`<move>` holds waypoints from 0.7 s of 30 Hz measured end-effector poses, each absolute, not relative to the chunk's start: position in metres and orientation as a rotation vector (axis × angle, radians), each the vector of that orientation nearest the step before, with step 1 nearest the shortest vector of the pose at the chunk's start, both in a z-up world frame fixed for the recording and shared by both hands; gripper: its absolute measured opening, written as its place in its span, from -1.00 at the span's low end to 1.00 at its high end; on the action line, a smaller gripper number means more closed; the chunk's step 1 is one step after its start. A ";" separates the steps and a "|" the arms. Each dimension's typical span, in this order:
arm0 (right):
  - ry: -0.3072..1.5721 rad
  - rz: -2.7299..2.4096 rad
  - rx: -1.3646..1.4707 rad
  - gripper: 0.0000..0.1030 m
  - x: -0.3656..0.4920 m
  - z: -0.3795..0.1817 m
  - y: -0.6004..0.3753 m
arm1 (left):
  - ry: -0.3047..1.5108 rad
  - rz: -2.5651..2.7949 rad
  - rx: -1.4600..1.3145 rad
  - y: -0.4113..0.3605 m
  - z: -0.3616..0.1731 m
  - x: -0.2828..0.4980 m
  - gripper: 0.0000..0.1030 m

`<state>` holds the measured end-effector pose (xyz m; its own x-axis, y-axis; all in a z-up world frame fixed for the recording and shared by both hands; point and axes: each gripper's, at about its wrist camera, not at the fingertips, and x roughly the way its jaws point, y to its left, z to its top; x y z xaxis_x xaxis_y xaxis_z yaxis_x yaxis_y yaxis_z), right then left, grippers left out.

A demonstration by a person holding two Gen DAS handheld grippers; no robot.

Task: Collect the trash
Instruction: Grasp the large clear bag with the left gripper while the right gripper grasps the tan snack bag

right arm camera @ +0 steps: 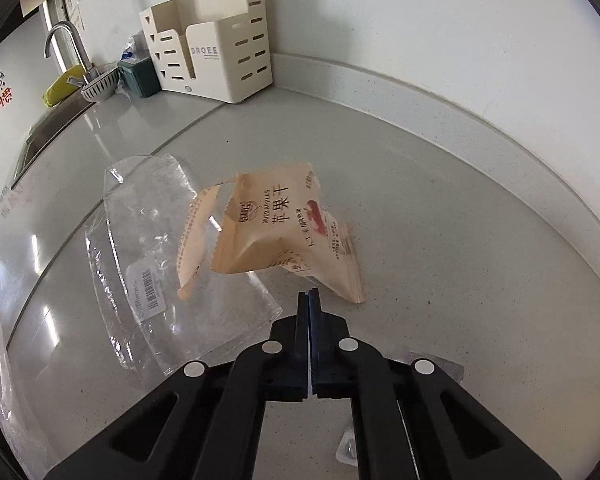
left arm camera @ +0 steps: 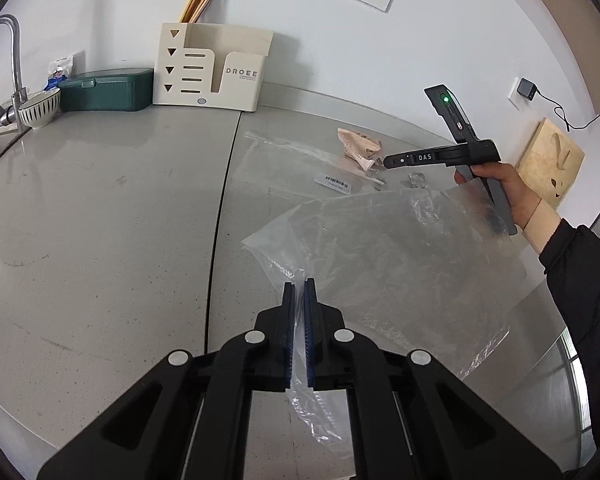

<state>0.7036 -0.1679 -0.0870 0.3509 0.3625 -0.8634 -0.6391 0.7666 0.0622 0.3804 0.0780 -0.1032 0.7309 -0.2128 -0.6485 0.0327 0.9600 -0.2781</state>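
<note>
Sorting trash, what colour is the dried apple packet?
Pale peach-orange packet; right wrist view.

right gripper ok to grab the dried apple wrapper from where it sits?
Probably yes. The dried apple wrapper lies just ahead of the right gripper, nothing between them. But its jaws are shut and must open first. The clear flat bag partly lies under the wrapper.

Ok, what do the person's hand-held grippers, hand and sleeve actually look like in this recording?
Both the left hand-held gripper and right hand-held gripper are matte black linkage frames with round silver pivot pins and blue ribbed pads. From outside, the right unit's body carries white "DAS" lettering and a green indicator light. The right hand is bare, with a cream ribbed cuff under a black sleeve.
</note>
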 end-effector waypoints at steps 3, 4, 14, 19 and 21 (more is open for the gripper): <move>0.937 0.639 -0.367 -0.19 0.696 -0.079 -0.167 | 0.734 -0.131 -0.263 0.081 -0.104 0.372 -0.90; 0.908 0.638 -0.394 -0.02 0.693 -0.077 -0.164 | 0.732 -0.131 -0.269 0.082 -0.104 0.369 -0.90; 0.844 0.604 -0.567 0.16 0.703 -0.078 -0.122 | 0.723 -0.128 -0.279 0.092 -0.104 0.361 -0.90; 0.852 0.581 -0.551 -0.26 0.715 -0.091 -0.110 | 0.729 -0.119 -0.289 0.099 -0.109 0.361 -0.89; 0.844 0.580 -0.504 -0.51 0.717 -0.090 -0.113 | 0.729 -0.110 -0.306 0.103 -0.110 0.360 -0.89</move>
